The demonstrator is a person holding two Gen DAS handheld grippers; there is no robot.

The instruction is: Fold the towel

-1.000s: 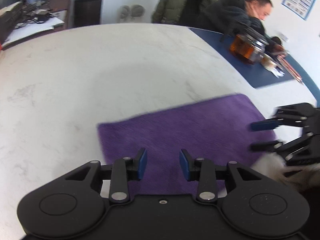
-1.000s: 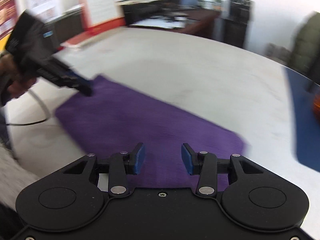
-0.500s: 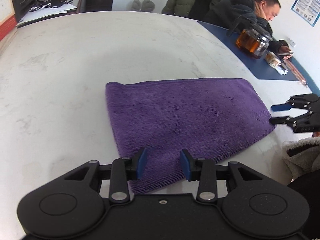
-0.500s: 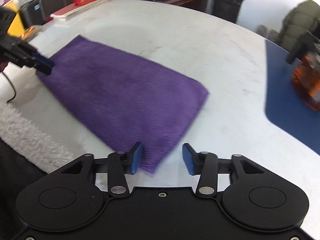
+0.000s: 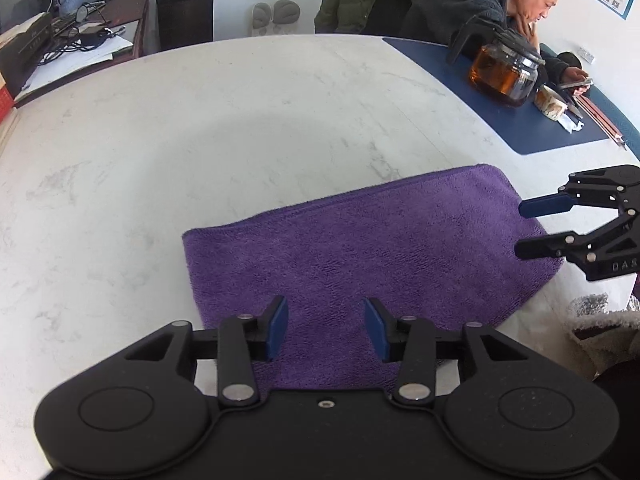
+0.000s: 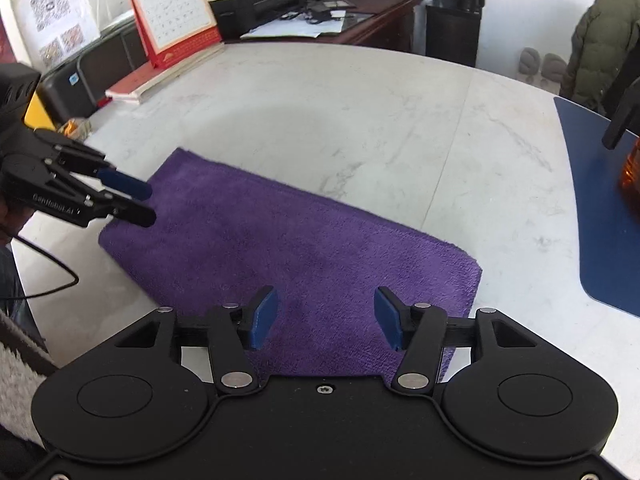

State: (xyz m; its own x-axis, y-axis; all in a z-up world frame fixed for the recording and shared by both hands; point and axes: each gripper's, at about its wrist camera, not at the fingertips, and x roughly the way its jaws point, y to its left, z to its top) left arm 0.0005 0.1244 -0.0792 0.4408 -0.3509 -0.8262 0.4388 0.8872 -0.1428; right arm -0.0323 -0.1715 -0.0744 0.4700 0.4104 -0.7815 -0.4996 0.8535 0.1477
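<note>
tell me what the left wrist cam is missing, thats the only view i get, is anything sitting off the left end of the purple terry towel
Observer: Yes. In the right wrist view a red desk calendar stands on a stack of books at the far left edge of the white marble table, well clear of the purple terry towel.
Operator: is my left gripper gripping cloth
Observer: No. From the side, the left gripper hangs at the towel's left end, jaws opening, nothing between them.
Operator: and the right one
Observer: In its own camera the right gripper sits above the towel's right end, jaws opening, no cloth pinched.
</note>
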